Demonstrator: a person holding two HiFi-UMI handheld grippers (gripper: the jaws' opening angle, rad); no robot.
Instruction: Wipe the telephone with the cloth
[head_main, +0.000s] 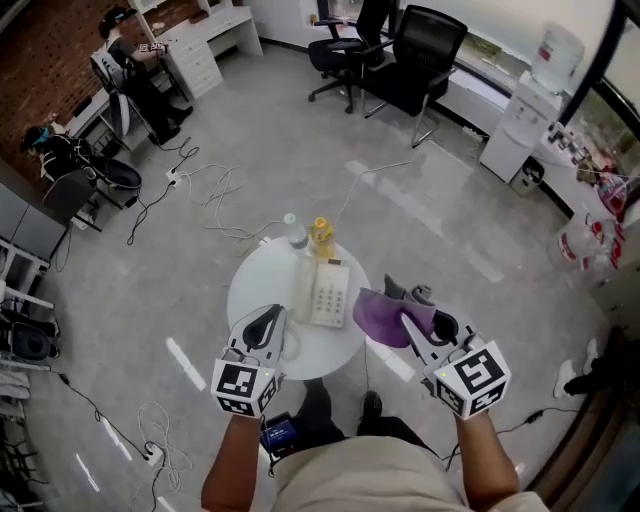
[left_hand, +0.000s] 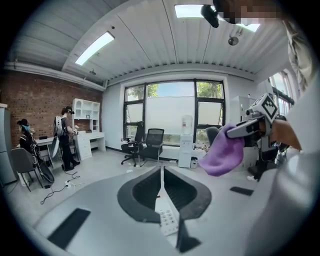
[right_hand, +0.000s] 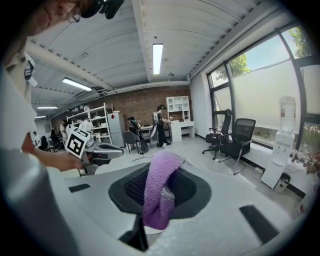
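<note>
A white telephone (head_main: 328, 293) lies flat on the round white table (head_main: 250, 290); through the left gripper view a strip of its keypad (left_hand: 168, 220) shows below the jaws. My left gripper (head_main: 271, 314) hovers over the table's near left part, jaws shut and empty (left_hand: 161, 170). My right gripper (head_main: 411, 319) is held just off the table's right edge, shut on a purple cloth (head_main: 385, 316) that drapes over its jaws (right_hand: 159, 192). The cloth (left_hand: 223, 152) hangs apart from the phone.
A clear bottle (head_main: 296, 233) and a yellow bottle (head_main: 320, 236) stand at the table's far edge behind the phone. Cables (head_main: 215, 195) run over the grey floor. Black office chairs (head_main: 415, 50) stand far back, and a person's feet (head_main: 340, 405) show under the table's near side.
</note>
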